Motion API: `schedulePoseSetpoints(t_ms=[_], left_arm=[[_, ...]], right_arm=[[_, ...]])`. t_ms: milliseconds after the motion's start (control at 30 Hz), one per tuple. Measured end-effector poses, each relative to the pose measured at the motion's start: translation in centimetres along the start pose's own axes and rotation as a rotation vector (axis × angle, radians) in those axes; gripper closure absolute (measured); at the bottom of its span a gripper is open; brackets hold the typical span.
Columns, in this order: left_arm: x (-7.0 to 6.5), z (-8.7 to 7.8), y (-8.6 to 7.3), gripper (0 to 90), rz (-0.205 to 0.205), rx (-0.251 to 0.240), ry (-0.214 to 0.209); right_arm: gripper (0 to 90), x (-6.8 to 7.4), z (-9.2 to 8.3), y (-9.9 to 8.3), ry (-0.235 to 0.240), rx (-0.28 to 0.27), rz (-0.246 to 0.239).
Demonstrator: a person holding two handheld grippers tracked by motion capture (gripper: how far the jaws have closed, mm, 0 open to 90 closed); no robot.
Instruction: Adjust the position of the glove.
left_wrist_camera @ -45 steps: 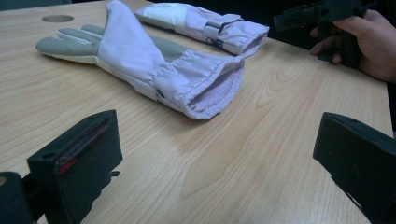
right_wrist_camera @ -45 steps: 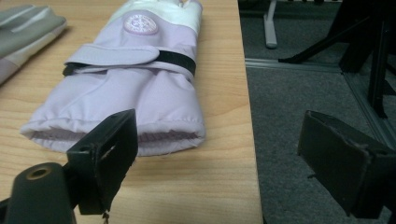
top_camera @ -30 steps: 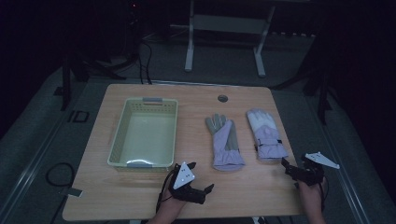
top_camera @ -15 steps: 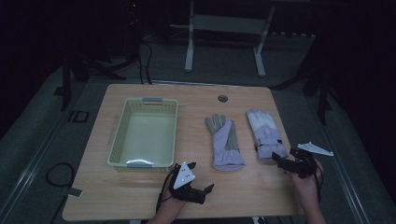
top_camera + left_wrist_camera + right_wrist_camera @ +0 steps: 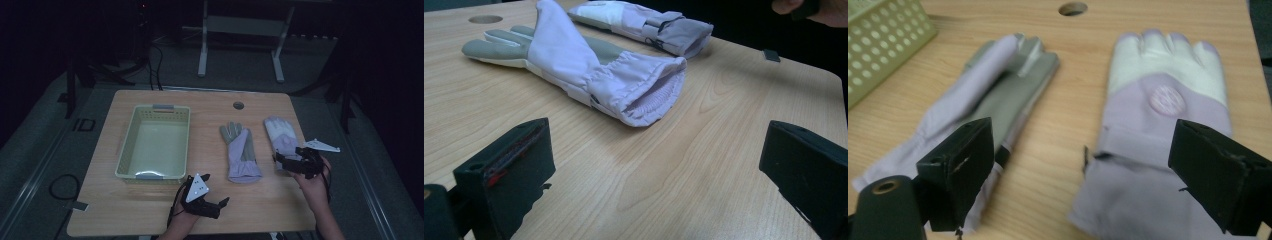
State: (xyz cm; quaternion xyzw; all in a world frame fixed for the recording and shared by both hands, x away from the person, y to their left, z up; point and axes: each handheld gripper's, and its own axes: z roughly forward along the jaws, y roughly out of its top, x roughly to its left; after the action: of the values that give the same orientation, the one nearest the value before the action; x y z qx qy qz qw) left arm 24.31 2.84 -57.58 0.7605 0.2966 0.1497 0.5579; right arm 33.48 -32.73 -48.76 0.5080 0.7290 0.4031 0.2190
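Two lilac work gloves lie flat on the wooden table (image 5: 150, 205). The middle glove (image 5: 240, 151) (image 5: 589, 65) (image 5: 998, 95) shows its grey palm side, cuff toward me. The right glove (image 5: 281, 136) (image 5: 649, 22) (image 5: 1168, 100) shows a white finger panel and a round logo. My right gripper (image 5: 280, 162) (image 5: 1088, 155) is open, its jaws standing either side of the right glove's cuff. My left gripper (image 5: 220, 205) (image 5: 664, 160) is open over bare wood near the front edge, a short way in front of the middle glove's cuff.
A pale green perforated basket (image 5: 129, 135) (image 5: 878, 40) stands at the table's left, nothing in it. A round cable hole (image 5: 238, 105) (image 5: 1073, 8) is at the back edge. A metal stand (image 5: 240, 25) is on the floor behind the table.
My right gripper has moved left from the table's right edge to the right glove's cuff. The left gripper and both gloves have stayed put.
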Motion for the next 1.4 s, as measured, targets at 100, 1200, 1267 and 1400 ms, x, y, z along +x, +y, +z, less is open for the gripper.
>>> schedulePoseSetpoints(t_ms=[100, 1200, 1267, 1400], left_arm=[[0.0, 0.0, 0.0, 1.3, -0.002, -0.001, 0.000], [0.1, 0.1, 0.0, 1.3, -0.004, 0.006, -0.010], [0.1, 0.1, 0.0, 1.3, -0.005, 0.006, -0.011], [0.1, 0.1, 0.0, 1.3, -0.008, 0.007, -0.014]], right_arm=[[12.1, 0.8, 0.5, 0.7, 0.017, -0.007, -0.014], [31.8, 8.3, 9.2, 2.5, 0.100, 0.111, -0.057], [35.4, 8.2, 9.7, 2.2, 0.080, 0.121, -0.057], [45.3, 8.0, 10.4, 1.6, 0.054, 0.157, -0.065]])
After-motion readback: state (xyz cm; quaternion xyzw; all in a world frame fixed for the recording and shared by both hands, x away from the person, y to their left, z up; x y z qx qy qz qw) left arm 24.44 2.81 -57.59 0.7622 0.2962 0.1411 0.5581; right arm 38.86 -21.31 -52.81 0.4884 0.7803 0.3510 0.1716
